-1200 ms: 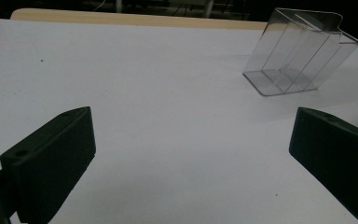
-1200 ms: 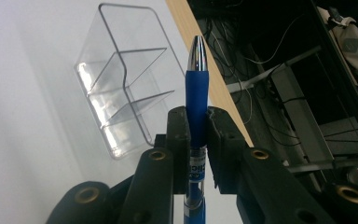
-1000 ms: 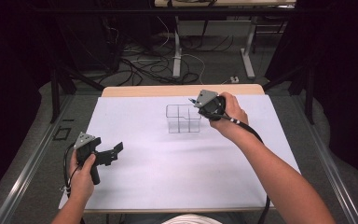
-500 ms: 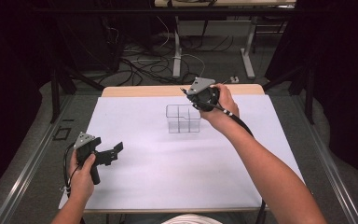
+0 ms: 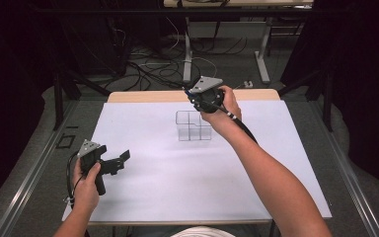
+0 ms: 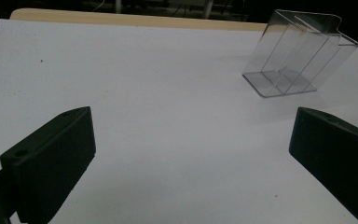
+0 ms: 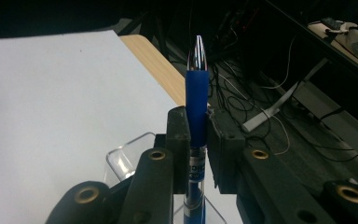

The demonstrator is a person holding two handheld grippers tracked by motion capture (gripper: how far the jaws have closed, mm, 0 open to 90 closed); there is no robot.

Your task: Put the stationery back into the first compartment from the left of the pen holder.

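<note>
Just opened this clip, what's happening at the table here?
A person works at a table covered with a white sheet, a hand-held gripper in each hand. The right hand-held gripper is shut on a blue pen, held over the far side of a clear plastic organizer with open compartments; the pen's silver tip points away from the gripper. The left hand-held gripper rests open near the table's front left corner, with nothing between its jaws. The organizer looks empty.

- High view looks forward and down over the white table [image 5: 177,197].
- Both gripper views ride low, sharing the clear organizer [image 6: 298,60] with it.
</note>
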